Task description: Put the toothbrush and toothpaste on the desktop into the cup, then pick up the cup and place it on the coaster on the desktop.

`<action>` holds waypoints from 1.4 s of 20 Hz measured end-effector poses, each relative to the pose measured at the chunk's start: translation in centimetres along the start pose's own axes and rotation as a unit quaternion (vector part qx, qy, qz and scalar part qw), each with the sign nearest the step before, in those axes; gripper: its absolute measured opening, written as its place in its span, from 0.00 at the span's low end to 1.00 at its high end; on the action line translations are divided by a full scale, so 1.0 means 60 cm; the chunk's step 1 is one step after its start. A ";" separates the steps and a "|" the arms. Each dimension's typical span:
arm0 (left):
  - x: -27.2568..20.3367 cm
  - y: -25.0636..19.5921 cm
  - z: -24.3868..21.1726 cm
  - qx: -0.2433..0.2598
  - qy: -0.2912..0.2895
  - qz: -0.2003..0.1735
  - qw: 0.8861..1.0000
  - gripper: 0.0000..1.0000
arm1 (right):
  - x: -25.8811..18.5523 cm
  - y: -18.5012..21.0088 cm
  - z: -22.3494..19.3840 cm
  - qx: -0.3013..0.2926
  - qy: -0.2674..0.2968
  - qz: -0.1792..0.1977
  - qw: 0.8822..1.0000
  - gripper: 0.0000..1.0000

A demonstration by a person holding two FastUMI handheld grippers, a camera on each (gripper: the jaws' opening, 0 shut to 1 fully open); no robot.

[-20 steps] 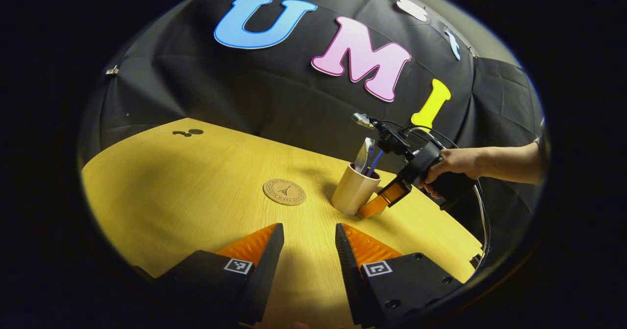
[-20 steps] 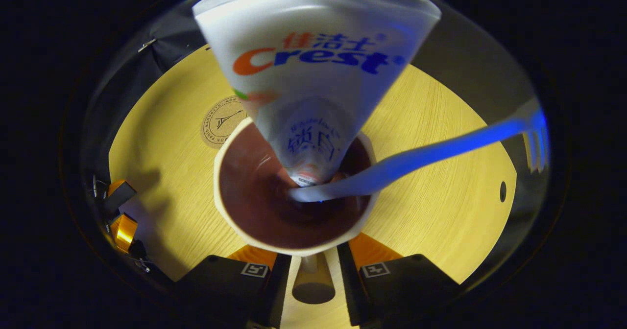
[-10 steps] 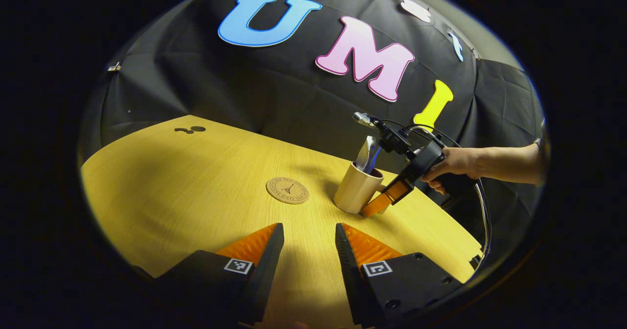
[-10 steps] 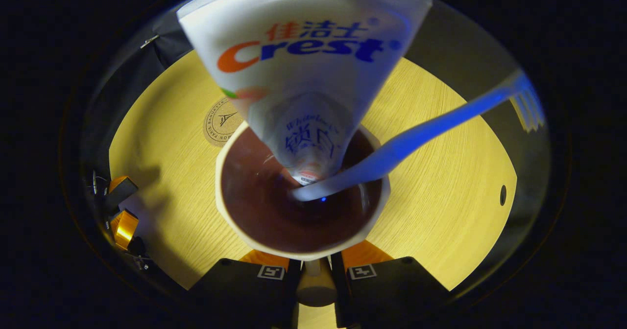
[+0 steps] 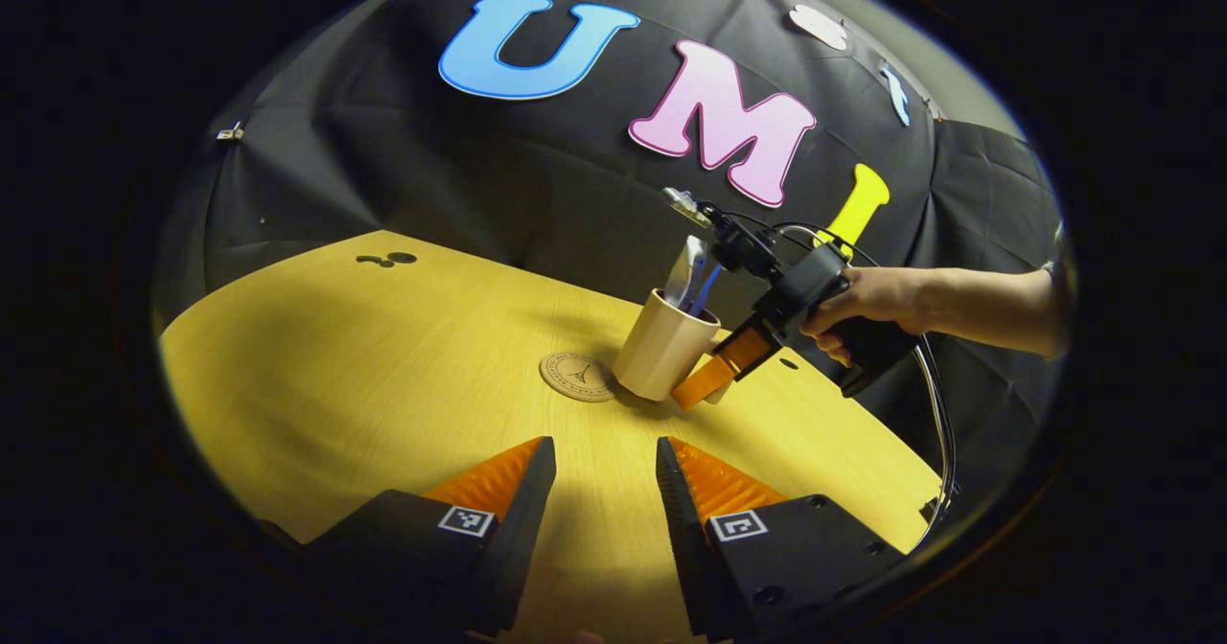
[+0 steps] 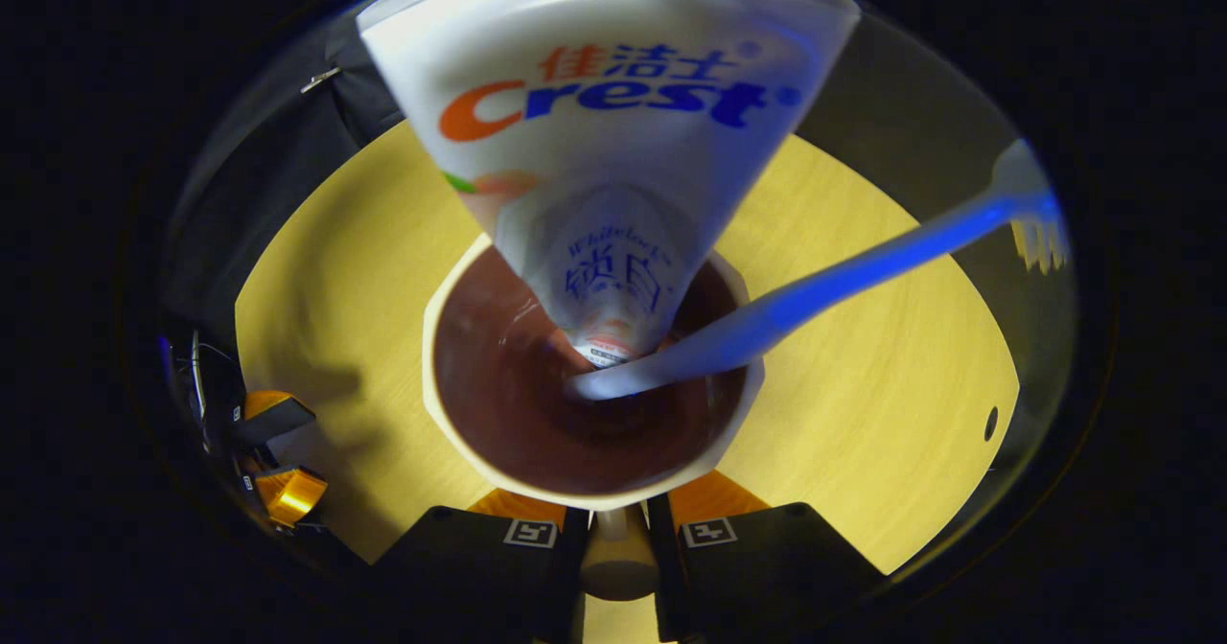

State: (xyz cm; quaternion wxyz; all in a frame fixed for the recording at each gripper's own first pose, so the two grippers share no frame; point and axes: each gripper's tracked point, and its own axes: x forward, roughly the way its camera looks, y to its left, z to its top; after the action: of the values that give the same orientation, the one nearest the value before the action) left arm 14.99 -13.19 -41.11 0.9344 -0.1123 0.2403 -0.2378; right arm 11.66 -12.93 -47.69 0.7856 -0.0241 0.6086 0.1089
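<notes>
The beige cup (image 5: 664,345) hangs just off the wooden desktop (image 5: 383,376), tipped a little, with its base over the near edge of the round cork coaster (image 5: 578,377). From where I stand it is not down yet; whether its bottom edge touches the coaster I cannot tell. In the right gripper view, looking straight down into the cup's dark inside (image 6: 585,404), the toothpaste tube (image 6: 604,146) stands cap-down at the bottom and the blue toothbrush (image 6: 815,285) leans handle-down against the rim, bristles out to the side. So the first half of the job looks finished: both items are in the cup.

The right gripper (image 5: 709,380), held in a person's hand (image 5: 863,304), has its jaws pinched on the cup's handle (image 6: 613,553), one finger pressing each side of it. That is what carries the cup.

What is left, as I judge it, is small: shift the cup the rest of the way so it centres over the coaster, level it, lower it flat, then let go of the handle. With the tall tube and brush loose inside, a tilted set-down could make them swing or tip the cup.

The left gripper (image 5: 606,476) hovers low over the desktop nearer me, jaws spread with nothing between them, well apart from the cup.
</notes>
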 end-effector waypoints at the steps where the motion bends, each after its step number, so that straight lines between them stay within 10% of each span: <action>1: -0.004 0.006 0.001 0.000 -0.001 0.003 1.000 0.67 | 0.005 0.007 0.009 -0.003 0.000 0.001 1.000 0.32; 28: -0.027 0.059 0.017 -0.028 -0.007 0.039 0.999 0.67 | -0.022 0.041 0.075 -0.011 -0.012 -0.003 1.000 0.43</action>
State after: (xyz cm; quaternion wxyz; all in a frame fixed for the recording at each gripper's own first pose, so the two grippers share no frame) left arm 15.65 -9.24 -40.78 0.9411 -0.1307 0.2442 -0.1938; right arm 15.14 -9.98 -45.03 0.7931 -0.0335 0.5975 0.1137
